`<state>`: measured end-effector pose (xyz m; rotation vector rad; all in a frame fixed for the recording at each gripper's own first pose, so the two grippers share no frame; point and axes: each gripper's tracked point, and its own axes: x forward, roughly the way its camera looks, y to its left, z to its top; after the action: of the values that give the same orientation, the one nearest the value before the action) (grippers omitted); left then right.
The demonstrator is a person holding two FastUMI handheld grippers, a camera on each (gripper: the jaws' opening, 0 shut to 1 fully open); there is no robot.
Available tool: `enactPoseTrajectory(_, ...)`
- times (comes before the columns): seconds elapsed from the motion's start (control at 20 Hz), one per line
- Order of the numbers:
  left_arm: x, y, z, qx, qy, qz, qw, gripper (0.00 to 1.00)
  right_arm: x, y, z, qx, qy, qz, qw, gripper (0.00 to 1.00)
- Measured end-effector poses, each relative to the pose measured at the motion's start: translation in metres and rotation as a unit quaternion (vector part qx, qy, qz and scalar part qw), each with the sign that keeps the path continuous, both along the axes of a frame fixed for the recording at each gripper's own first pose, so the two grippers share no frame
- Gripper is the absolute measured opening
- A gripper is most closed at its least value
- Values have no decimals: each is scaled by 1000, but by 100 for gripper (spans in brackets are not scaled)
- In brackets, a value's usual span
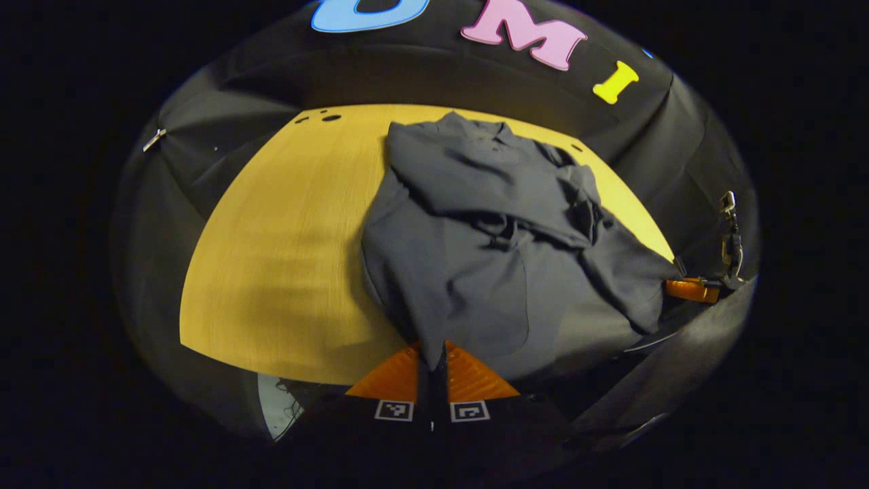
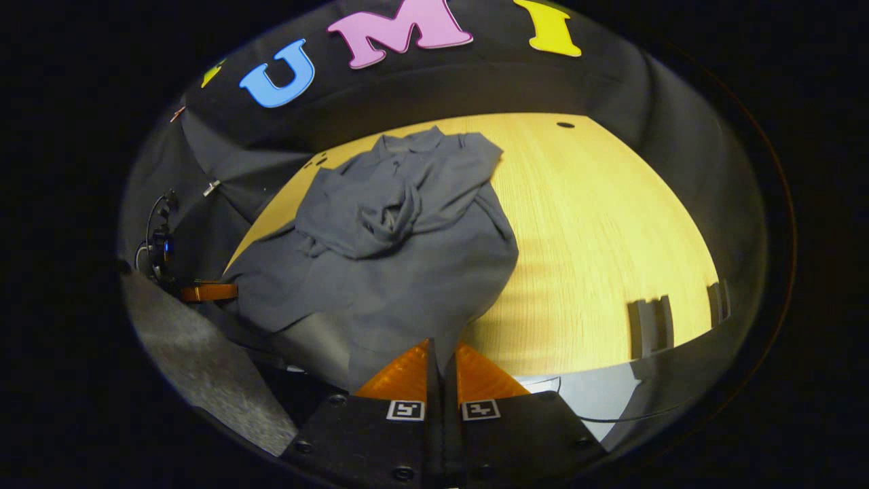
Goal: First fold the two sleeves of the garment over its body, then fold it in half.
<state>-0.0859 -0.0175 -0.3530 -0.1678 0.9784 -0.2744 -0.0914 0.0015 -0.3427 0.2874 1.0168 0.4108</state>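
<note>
Already both tools pinch the shirt's near hem: the left tool (image 1: 432, 353) and the right tool (image 2: 442, 353) each sit at bottom centre, clenched on cloth. Beyond, the shirt (image 1: 475, 224) lies mid-frame on the desk (image 1: 285, 231), sleeves (image 2: 394, 204) bunched over its body. Judging by this, only the half fold remains.
</note>
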Motion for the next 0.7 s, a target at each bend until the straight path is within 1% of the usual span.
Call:
enactPoseTrajectory(0.25, 49, 14, 41, -32, -47, 47, 997, 6, 58, 1, 45, 34, -60, -38, 997, 5)
enactPoseTrajectory(0.45, 81, 19, 72, -46, -86, 57, 994, 6, 99, 2, 73, 55, -97, -56, 992, 5)
enactPoseTrajectory(0.7, 135, 15, 105, -56, -135, 62, 987, 6, 157, 8, 106, 61, -152, -54, 985, 5)
